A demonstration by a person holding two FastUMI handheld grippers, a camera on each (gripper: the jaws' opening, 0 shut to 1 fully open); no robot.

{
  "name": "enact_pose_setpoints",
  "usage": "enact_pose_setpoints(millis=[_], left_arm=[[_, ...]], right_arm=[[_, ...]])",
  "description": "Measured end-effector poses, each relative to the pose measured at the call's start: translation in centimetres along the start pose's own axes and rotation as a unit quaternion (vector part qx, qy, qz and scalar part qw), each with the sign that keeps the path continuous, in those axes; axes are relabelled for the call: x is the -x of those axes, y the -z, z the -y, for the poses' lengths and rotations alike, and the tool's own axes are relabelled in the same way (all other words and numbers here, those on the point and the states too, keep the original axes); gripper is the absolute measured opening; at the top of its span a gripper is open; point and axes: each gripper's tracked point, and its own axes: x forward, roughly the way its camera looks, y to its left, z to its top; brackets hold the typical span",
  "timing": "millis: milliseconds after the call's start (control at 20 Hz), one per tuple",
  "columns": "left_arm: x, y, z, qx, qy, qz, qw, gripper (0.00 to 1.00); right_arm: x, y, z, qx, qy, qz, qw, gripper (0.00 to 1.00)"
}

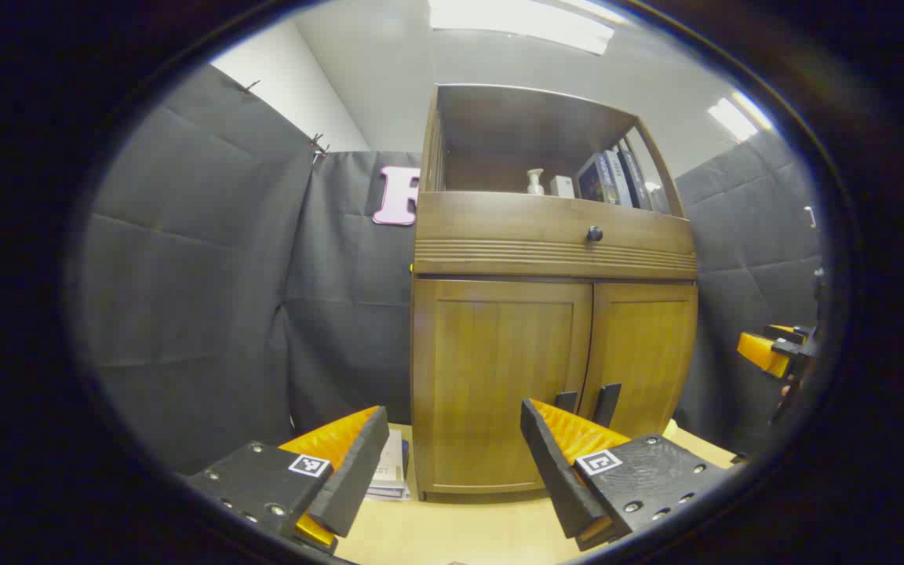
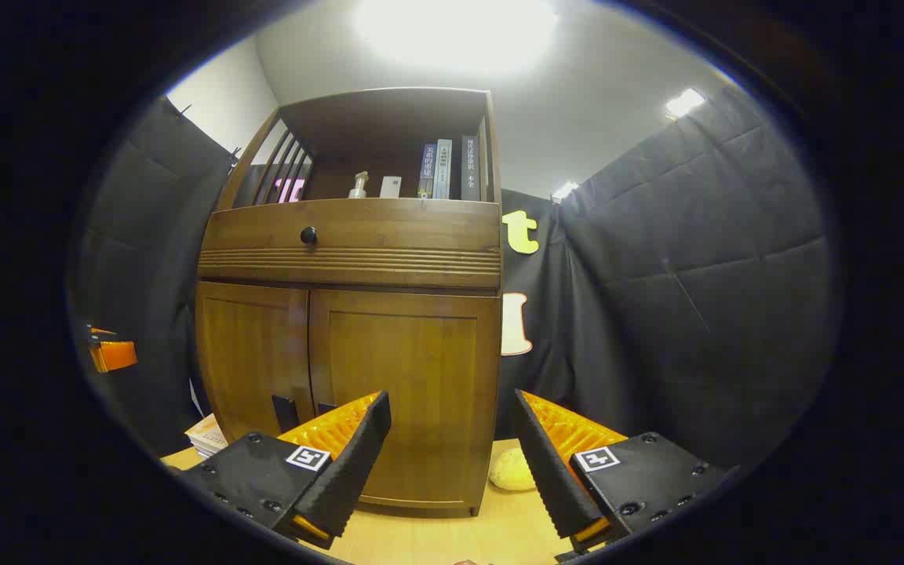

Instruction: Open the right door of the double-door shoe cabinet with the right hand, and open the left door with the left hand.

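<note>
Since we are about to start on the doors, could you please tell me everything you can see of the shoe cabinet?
The shoe cabinet looks like brown wood and stands upright on a pale tabletop before the black cloth wall. Its two panelled doors, left door and right door, are both shut, each with a dark handle near the centre seam. Above them is a ribbed drawer front with a round dark knob, then an open shelf with slatted sides holding a pump bottle and upright books. Neither pair of tongs touches it.

Ceiling light panels give bright, even light from above; in the right gripper view one ceiling light blows out into white glare. Both views stay sharp, though fisheye distortion bows the cabinet and edges.
</note>
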Motion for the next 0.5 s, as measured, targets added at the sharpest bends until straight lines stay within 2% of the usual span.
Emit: enact_pose_setpoints(millis=[200,500], left_arm=[[-0.5,0.8,-0.6,-0.003,0.009,-0.003,1.000,0.99],[-0.8,2.5,-1.4,0.004,0.023,-0.014,1.000,0.99]], right_arm=[[-0.1,-0.3,-1.5,-0.001,0.000,0.005,1.000,0.97],[-0.2,1.2,-3.7,0.000,-0.007,-0.021,1.000,0.98]])
